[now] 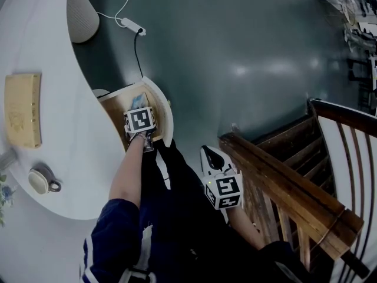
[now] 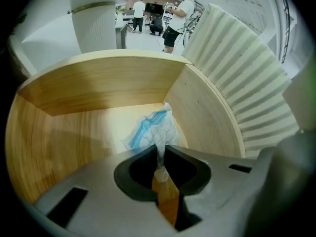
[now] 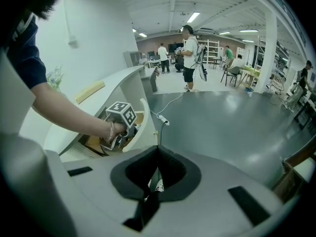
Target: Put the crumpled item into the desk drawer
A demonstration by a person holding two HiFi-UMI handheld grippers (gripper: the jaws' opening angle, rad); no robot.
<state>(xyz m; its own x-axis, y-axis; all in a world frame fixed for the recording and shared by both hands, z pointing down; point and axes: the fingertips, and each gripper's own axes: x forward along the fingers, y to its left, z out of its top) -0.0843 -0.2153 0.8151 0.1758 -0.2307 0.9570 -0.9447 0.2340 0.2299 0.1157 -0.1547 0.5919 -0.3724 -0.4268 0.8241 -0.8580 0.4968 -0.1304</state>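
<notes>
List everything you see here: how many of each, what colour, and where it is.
desk: one, white, curved, at left
drawer: one, wood-lined, pulled open from the desk
crumpled item: one, white and blue, inside the drawer
flat block: one, tan, on the desk
cup: one, pale, near the desk's edge
power strip: one, white, on the floor, cable attached
railing: one, brown wood, at right
left gripper: grey, in the drawer, shut on the crumpled item
right gripper: grey, jaws together, beside the railing
</notes>
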